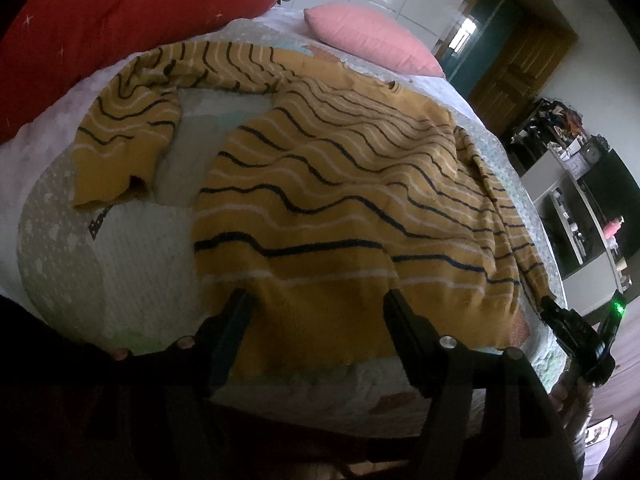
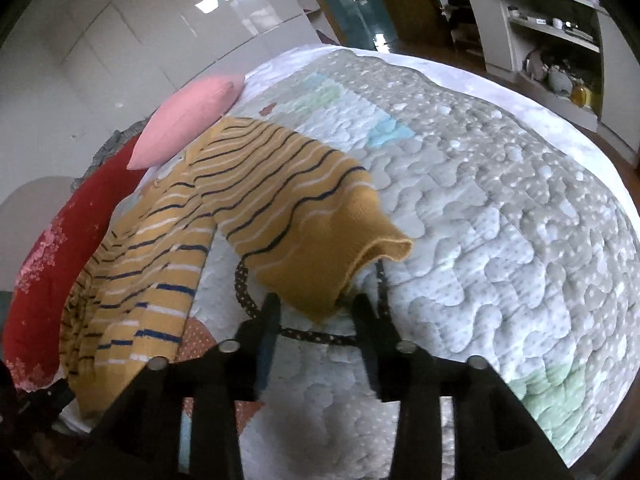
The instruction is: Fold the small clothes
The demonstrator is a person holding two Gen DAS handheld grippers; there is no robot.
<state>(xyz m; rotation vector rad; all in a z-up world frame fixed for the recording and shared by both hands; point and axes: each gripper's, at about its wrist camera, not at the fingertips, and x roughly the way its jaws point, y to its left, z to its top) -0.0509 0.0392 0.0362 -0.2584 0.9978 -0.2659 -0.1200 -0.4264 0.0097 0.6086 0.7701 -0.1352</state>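
A mustard-yellow sweater point(image 1: 340, 184) with wavy dark and white stripes lies spread on the quilted bedspread point(image 1: 132, 248). Its left sleeve point(image 1: 124, 140) bends down beside the body. My left gripper point(image 1: 316, 300) is open, its fingers over the sweater's plain hem. In the right wrist view the right sleeve point(image 2: 304, 216) lies out from the sweater's body point(image 2: 136, 280), its plain cuff point(image 2: 352, 256) between the fingers of my right gripper point(image 2: 316, 304), which stands open around the cuff end. The right gripper also shows in the left wrist view point(image 1: 576, 332) at the sweater's right edge.
A red pillow point(image 1: 120, 20) and a pink pillow point(image 1: 372, 36) lie at the head of the bed. A dark dotted cord pattern point(image 2: 248, 300) shows on the quilt point(image 2: 500, 220). White shelves point(image 2: 552, 52) and a wooden door point(image 1: 516, 68) stand beyond the bed.
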